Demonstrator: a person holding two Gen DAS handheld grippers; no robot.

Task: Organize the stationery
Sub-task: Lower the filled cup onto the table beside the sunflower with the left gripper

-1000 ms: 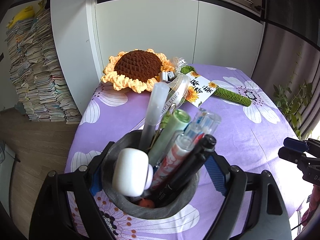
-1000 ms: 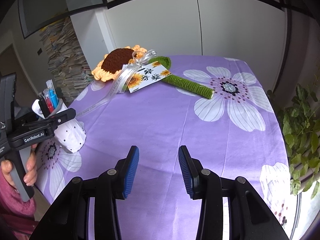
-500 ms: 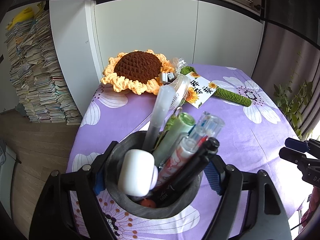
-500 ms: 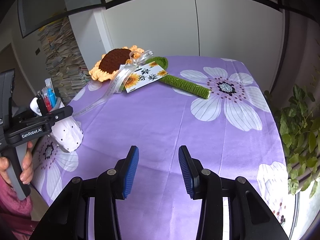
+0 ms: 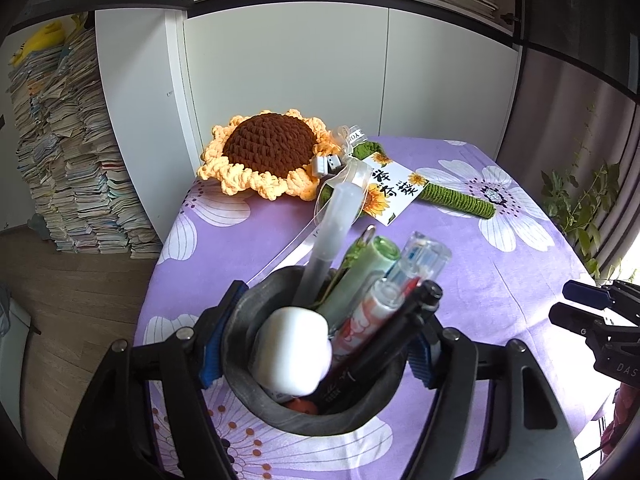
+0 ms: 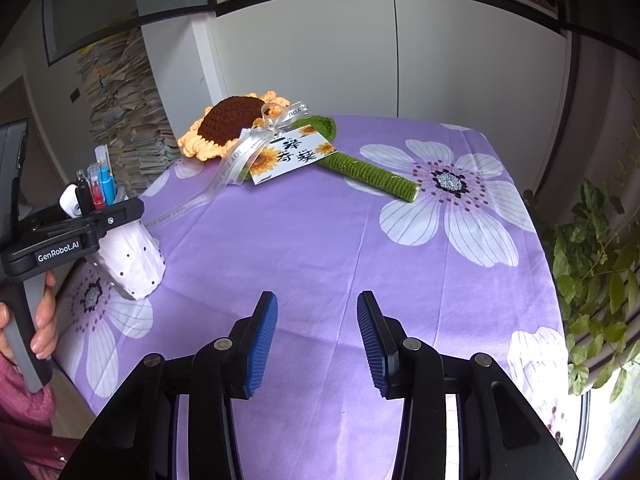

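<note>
In the left wrist view, a pen holder (image 5: pixel 316 364) fills the lower centre of the frame, sitting directly between the two fingers of the left gripper (image 5: pixel 316 354). The blue pads (image 5: pixel 212 344) press against its rim on both sides, so the gripper is clamped on the holder.

Seen from above, the holder has a dark grey, round mouth. In the right wrist view, at the left edge of the frame, its outside wall (image 6: pixel 130 258) is white with small dark dots, and its base is tipped rather than flat on the tablecloth (image 6: pixel 320 240) — whether it touches the cloth is unclear.

The holder is crowded: a frosted clear pen (image 5: pixel 328 240) stands tallest, beside a pale green pen (image 5: pixel 360 276), a clear pen with blue inside (image 5: pixel 420 260), a pink-patterned pen (image 5: pixel 360 324), a black pen (image 5: pixel 384 344) and a white rounded eraser (image 5: pixel 290 352) at the front.

The right gripper (image 6: pixel 317 340) sits at the bottom centre of its own view, fingers spread wide and holding nothing, above the purple flowered tablecloth — well apart from the holder.

In the upper middle of both views lies a crocheted sunflower (image 5: pixel 268 152) with a green stem (image 5: pixel 456 198), a ribbon and a printed tag (image 5: pixel 390 192).
</note>
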